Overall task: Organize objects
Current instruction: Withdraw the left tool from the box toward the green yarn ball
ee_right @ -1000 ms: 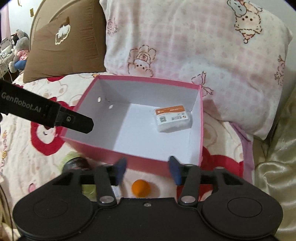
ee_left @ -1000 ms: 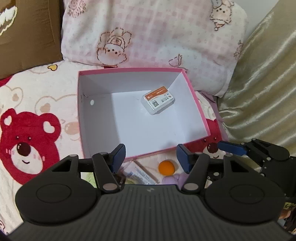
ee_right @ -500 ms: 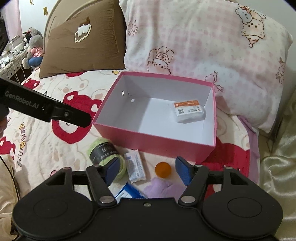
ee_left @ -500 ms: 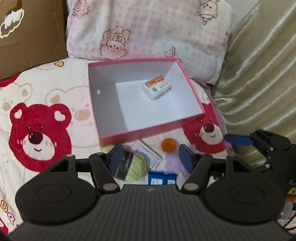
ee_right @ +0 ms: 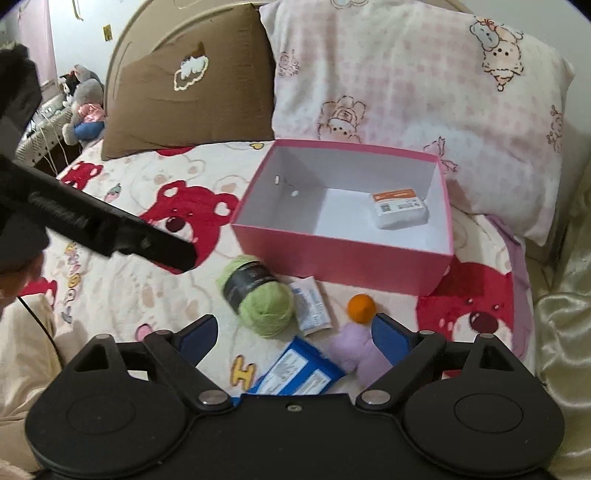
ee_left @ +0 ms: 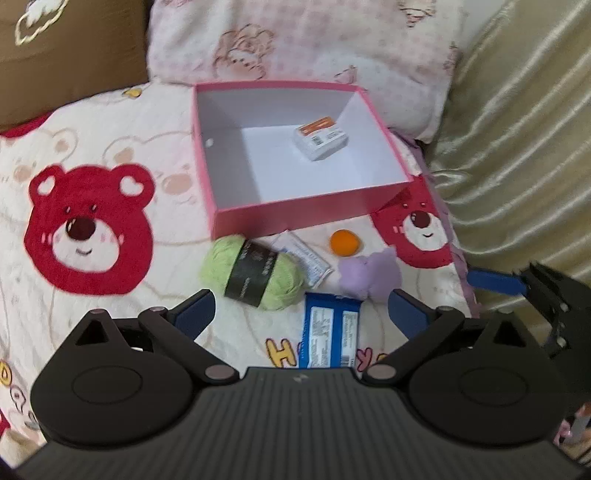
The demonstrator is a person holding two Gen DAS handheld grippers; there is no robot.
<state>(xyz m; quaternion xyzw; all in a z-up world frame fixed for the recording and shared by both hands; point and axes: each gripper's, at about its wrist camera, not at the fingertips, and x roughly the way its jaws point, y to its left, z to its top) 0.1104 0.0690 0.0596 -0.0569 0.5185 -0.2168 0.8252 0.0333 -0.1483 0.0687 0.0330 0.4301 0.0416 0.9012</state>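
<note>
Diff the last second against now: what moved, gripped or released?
Both grippers pulled back from the pink box, bringing the green yarn ball, blue packet, white sachet, orange ball and purple plush into view. Left gripper and right gripper jaws are opening, nothing held. The white packet stays in the box; nothing on the bed shifted.

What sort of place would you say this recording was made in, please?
Most likely a bedroom: the work surface is a bed with a bear-print blanket, a pink pillow and a brown pillow against a curved headboard, with stuffed toys beside it.
</note>
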